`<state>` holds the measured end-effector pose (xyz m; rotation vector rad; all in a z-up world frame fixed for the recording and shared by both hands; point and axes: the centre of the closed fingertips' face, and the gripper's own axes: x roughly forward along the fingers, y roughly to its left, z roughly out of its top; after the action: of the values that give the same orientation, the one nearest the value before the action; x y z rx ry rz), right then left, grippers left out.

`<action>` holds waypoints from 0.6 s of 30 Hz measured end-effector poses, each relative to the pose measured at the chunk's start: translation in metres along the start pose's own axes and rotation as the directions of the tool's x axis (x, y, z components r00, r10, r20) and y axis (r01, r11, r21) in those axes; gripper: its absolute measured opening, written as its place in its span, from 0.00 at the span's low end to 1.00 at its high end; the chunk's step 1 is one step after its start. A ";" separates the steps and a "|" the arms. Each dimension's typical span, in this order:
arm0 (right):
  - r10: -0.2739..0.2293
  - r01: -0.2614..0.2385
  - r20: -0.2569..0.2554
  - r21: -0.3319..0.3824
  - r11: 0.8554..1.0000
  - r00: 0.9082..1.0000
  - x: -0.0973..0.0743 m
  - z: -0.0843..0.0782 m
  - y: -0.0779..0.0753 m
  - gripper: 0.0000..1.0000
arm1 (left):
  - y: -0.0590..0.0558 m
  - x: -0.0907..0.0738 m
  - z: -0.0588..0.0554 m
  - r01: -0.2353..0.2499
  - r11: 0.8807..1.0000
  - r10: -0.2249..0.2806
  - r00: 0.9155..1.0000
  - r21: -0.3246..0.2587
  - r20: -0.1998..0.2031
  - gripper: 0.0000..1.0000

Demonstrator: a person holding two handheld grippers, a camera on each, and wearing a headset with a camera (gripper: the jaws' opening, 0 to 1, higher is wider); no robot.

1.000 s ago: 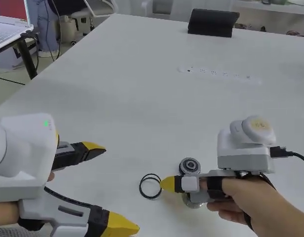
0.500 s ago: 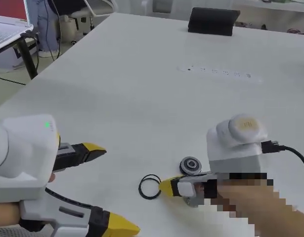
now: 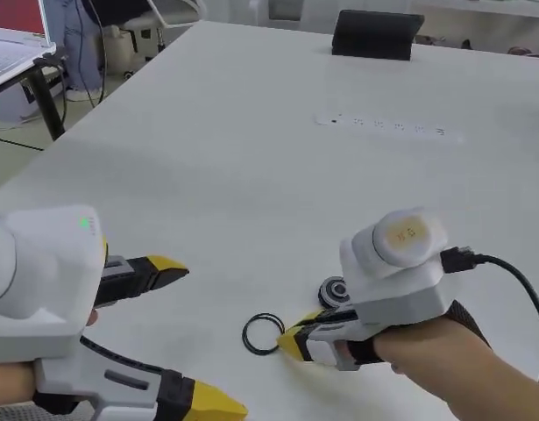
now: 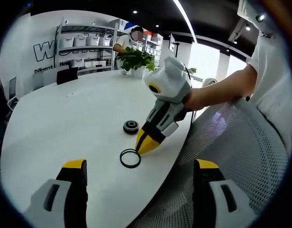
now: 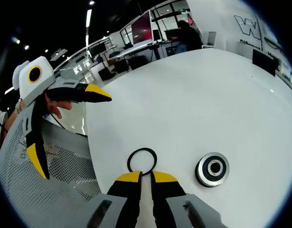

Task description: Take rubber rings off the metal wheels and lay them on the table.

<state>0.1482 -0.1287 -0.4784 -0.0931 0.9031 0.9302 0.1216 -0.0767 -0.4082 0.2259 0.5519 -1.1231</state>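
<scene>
Setting down rubber ring (image 5: pixel 142 149): right gripper (image 5: pixel 141 175), jaws pressed together at its 6 o'clock edge, should lift off straight, not drag it; left gripper (image 4: pixel 141 164) jaws spread, idle.

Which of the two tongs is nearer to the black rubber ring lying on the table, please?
Right. The right tongs have their closed tips at the edge of the rubber ring; the left tongs, jaws open, hang short of it with bare table between.

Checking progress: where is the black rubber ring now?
In the head view the rubber ring lies flat on the table at the right gripper's tips, left of the metal wheel.
</scene>
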 end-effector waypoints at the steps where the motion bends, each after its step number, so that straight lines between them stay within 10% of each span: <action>1: -0.001 0.001 0.002 0.003 1.000 1.000 -0.001 0.000 -0.001 0.05 | 0.000 0.000 0.000 0.000 1.000 0.000 1.000 -0.001 0.000 0.91; 18: -0.013 0.010 0.069 0.046 0.999 0.998 -0.015 0.017 -0.007 0.07 | 0.000 -0.001 -0.001 -0.007 1.000 0.007 1.000 0.012 -0.012 0.91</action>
<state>0.1597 -0.1355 -0.4594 -0.0265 0.8583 0.8960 0.1214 -0.0755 -0.4090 0.2449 0.5546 -1.1188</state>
